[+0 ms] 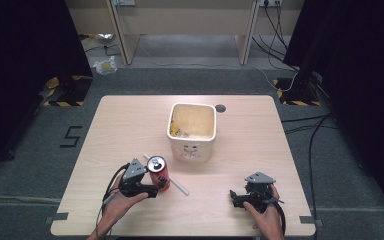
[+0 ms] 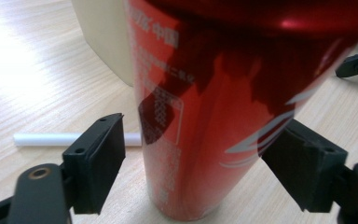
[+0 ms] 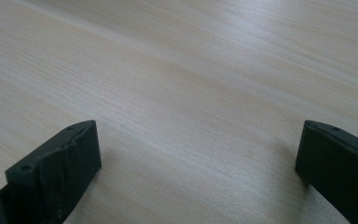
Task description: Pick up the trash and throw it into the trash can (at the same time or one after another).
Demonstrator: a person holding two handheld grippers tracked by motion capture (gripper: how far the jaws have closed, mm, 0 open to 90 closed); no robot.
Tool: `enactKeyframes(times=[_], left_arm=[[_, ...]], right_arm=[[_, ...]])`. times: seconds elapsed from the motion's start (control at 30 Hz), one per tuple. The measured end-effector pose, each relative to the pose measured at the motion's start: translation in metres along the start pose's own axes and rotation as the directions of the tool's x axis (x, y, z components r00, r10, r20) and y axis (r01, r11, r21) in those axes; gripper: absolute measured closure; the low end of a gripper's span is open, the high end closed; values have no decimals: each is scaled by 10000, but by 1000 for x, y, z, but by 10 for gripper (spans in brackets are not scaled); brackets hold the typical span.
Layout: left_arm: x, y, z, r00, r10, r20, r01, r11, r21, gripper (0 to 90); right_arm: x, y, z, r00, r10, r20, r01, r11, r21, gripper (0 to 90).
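A red drink can (image 1: 158, 171) stands upright on the wooden table (image 1: 125, 125), left of centre near the front. My left gripper (image 1: 159, 187) reaches in from the left with its jaws on either side of the can's lower half. In the left gripper view the can (image 2: 214, 116) sits between the jaws of the left gripper (image 2: 200, 126). There is a clear gap at the left pad (image 2: 102, 158), and the right pad (image 2: 303, 168) is close to the can's wall. My right gripper (image 1: 236, 197) rests at the front right, its jaws wide apart over bare wood (image 3: 198, 128).
A white straw (image 1: 180, 187) lies flat just behind and to the right of the can, also seen as the straw (image 2: 42, 138). A cream square bin (image 1: 192, 150) with a drawn face stands at the table's centre. A small round hole (image 1: 220, 108) sits near the far edge.
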State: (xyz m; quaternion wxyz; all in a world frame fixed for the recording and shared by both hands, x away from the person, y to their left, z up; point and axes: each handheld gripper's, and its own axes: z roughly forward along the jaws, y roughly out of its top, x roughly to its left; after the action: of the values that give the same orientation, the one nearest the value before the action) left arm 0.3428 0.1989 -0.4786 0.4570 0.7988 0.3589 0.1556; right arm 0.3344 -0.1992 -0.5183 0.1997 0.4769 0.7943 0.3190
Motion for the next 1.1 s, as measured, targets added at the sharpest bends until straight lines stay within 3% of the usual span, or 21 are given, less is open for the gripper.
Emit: enactKeyframes(times=[0.17, 0.3, 0.8, 1.1], left_arm=[[0, 0, 3, 9999, 94, 91, -94, 9999, 34, 317], [2, 3, 1, 9999, 158, 72, -158, 9999, 39, 334], [9, 16, -12, 9999, 148, 83, -147, 9998, -107, 337], [16, 32, -20, 9998, 136, 149, -133, 9996, -235, 337]], right_arm=[[0, 0, 0, 10000, -3, -3, 3, 10000, 0, 3], [0, 0, 0, 10000, -17, -3, 17, 10000, -1, 3], [0, 0, 0, 10000, -22, -20, 22, 10000, 1, 3], [0, 0, 0, 10000, -16, -22, 16, 10000, 5, 3]])
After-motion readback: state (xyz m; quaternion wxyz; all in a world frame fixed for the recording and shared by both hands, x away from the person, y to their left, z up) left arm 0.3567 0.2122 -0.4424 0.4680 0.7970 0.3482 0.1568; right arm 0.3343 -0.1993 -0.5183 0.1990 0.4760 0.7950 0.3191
